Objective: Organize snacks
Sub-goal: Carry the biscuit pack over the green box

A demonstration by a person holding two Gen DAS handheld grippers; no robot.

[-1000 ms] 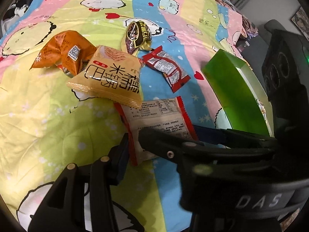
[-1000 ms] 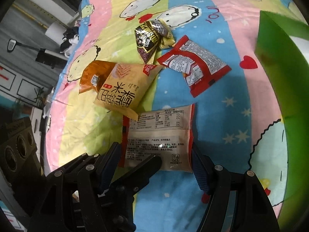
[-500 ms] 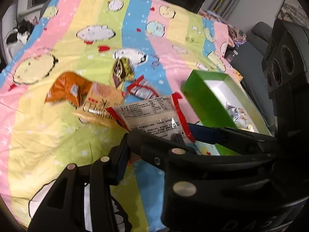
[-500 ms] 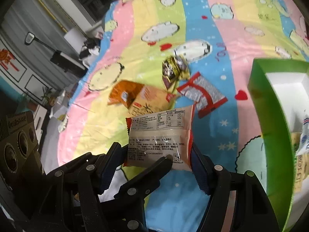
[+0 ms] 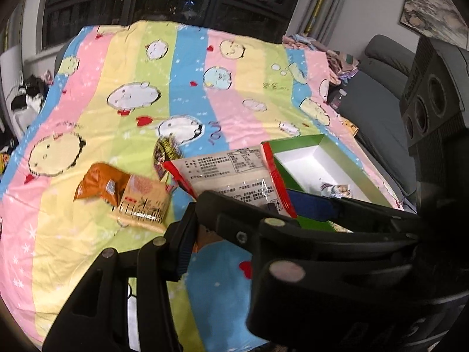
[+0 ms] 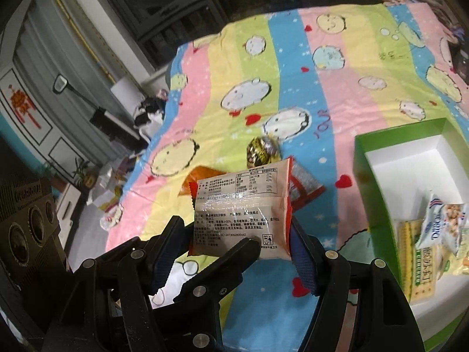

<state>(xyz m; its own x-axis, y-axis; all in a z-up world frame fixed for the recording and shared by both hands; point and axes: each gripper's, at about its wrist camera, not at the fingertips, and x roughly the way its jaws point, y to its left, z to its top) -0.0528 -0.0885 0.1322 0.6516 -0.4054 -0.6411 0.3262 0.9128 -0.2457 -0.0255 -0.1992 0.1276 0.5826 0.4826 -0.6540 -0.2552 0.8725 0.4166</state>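
Observation:
My right gripper (image 6: pixel 234 252) is shut on a white snack pack with red edges (image 6: pixel 243 208) and holds it up above the striped blanket (image 6: pixel 293 67). The same pack (image 5: pixel 231 176) shows in the left wrist view, crossed by the right gripper's fingers. My left gripper (image 5: pixel 252 223) is open, its fingers wide apart around that pack without pinching it. A green box with a white inside (image 6: pixel 410 164) lies to the right and holds several snack packs (image 6: pixel 433 228). On the blanket lie an orange pack (image 5: pixel 99 184), a yellow pack (image 5: pixel 143 205) and a dark gold pack (image 5: pixel 165 152).
A red pack (image 6: pixel 304 184) lies on the blanket behind the held pack. A grey sofa (image 5: pixel 381 94) stands right of the blanket. A speaker-like black box (image 6: pixel 26 223) is at the left. Clutter (image 6: pixel 108 202) lies on the floor left of the blanket.
The white pack has been lifted off the blanket. Both grippers rose and tilted up, so the far end of the blanket, the windows and the inside of the green box now show.

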